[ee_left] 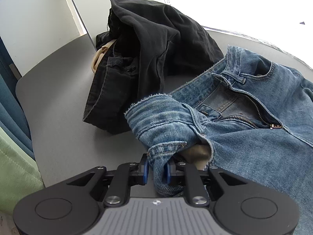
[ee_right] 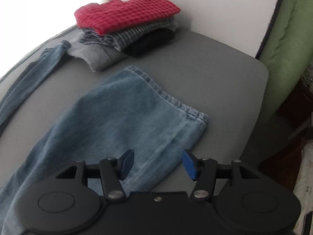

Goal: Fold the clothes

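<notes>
We see the left gripper (ee_left: 156, 171) clenched on a bunched fold of the blue denim jeans (ee_left: 244, 127) at the waistband corner, blue pads (ee_left: 145, 169) pressing the cloth from both sides. The rest of the waist, zip open, lies ahead and to the right of that gripper on the flat grey surface (ee_left: 58, 117). A crumpled black garment (ee_left: 152, 54) sits ahead and left of it, just beside the jeans' waist edge, unfolded.

In the right wrist view we see the right gripper (ee_right: 158, 164) released, jaws apart, nothing between the pads; it hovers over the near edge of one blue denim leg. The hem of that leg (ee_right: 172, 98) is ahead of it. The other leg runs off far left ahead. A folded stack topped by a red waffle-knit cloth (ee_right: 125, 13) sits well ahead, with striped, grey and black pieces under it. The frame is blurred, so whether the pads touch the denim we cannot tell.

We judge the jeans fold is just starting: waist held, leg not yet picked.

Risks:
- Left grip is on a thick twisted bunch, so it could slip under pull and drop the waist.
- Right gripper sits at the leg's side edge; closing here may catch only one layer, or miss.
- Legs lie splayed apart, so the fold may come out crooked.
- Dragging the waist may snag the black garment.
</notes>
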